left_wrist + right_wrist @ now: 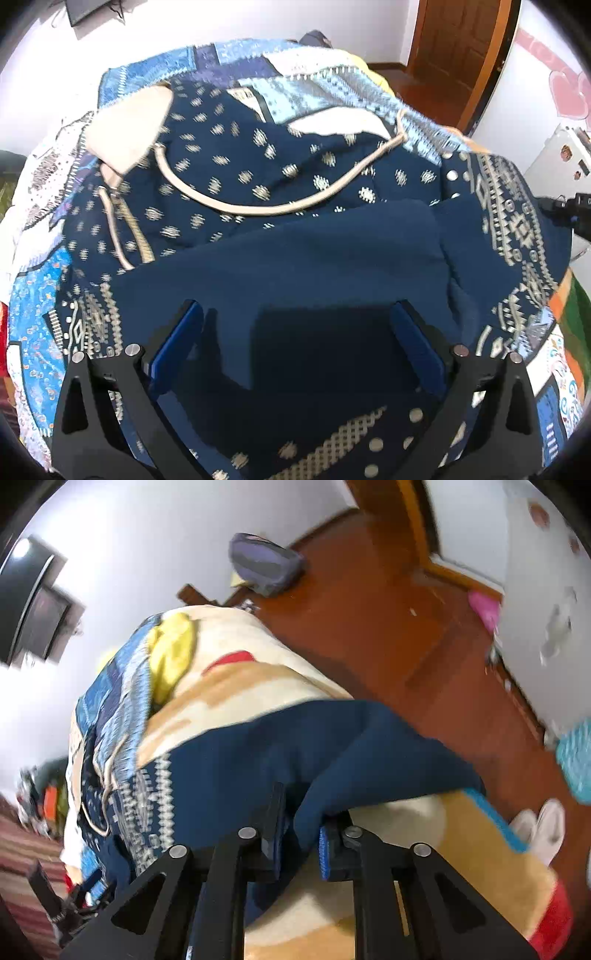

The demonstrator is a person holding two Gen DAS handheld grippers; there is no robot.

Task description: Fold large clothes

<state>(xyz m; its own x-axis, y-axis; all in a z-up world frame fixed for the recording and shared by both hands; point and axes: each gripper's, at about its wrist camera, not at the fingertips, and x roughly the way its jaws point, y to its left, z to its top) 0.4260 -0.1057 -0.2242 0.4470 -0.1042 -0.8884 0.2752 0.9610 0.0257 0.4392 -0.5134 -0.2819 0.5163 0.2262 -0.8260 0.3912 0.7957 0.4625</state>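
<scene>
A large navy garment [295, 236] with a cream pattern, cream piping and a cream hood lining lies spread over a bed. Part of it is folded over, showing plain navy cloth. My left gripper [295, 325] hovers just above that plain part, its blue pads wide apart with nothing between them. In the right wrist view, my right gripper [301, 830] is shut on a plain navy fold of the garment [332, 746] at the bed's side, where the cloth hangs over a cream and tan blanket [258, 672].
A blue patchwork quilt [236, 59] covers the bed under the garment. Beside the bed is a red-brown wooden floor [388, 627] with a grey bag [264, 563], a wooden door [458, 44], white slippers [543, 827] and a white cabinet [561, 155].
</scene>
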